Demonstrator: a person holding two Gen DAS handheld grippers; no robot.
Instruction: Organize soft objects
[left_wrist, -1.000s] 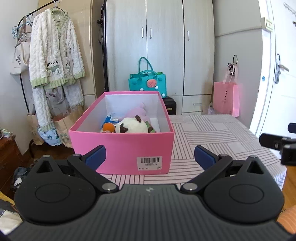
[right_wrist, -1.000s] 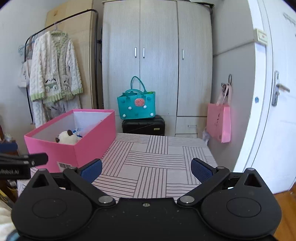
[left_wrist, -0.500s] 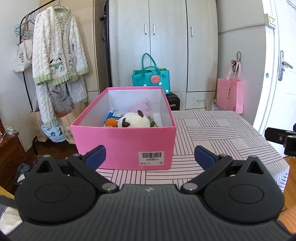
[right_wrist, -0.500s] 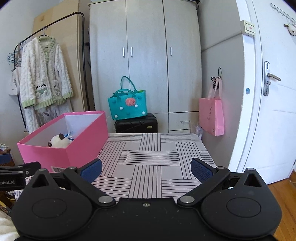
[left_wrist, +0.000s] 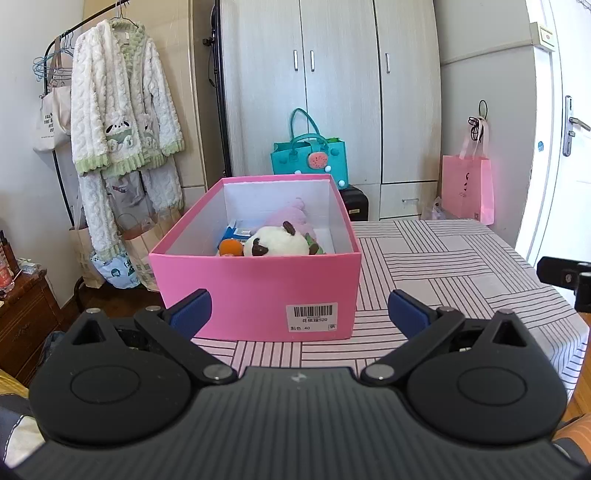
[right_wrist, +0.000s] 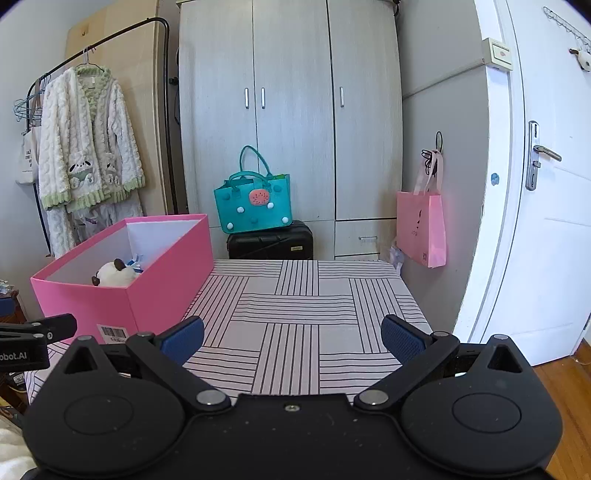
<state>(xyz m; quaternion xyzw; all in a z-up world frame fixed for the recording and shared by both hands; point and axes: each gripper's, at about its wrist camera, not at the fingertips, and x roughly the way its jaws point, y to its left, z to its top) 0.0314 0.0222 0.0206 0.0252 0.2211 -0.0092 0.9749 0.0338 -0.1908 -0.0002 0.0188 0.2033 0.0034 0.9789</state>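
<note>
Our left gripper (left_wrist: 298, 312) has its jaws spread wide with nothing between them, the blue pads (left_wrist: 190, 310) low in the frame on either side of the box (left_wrist: 258, 291). The box sits mid-frame just beyond the pads, on the striped table (left_wrist: 443, 266), its barcode label facing us. Inside it lie a white panda plush (left_wrist: 279, 242), a pink plush (left_wrist: 291, 218) behind it, an orange toy (left_wrist: 231, 247) to the left and something blue we cannot identify.

Our right gripper (right_wrist: 291, 338) is likewise wide apart and empty, above bare striped cloth. In that view the box stands at the left edge of the table, beside the left pad rather than between the fingers, with the panda plush showing over its rim.

Nothing stands between either gripper and the box. Farther out, a teal bag (right_wrist: 253, 201) rests on a black suitcase (right_wrist: 269, 242) at centre, before a grey wardrobe (right_wrist: 291, 110). A fluffy robe (left_wrist: 122, 110) hangs on a rack at upper left, a pink bag (right_wrist: 421, 229) hangs at right, and a white door (right_wrist: 546, 184) fills the right edge.
</note>
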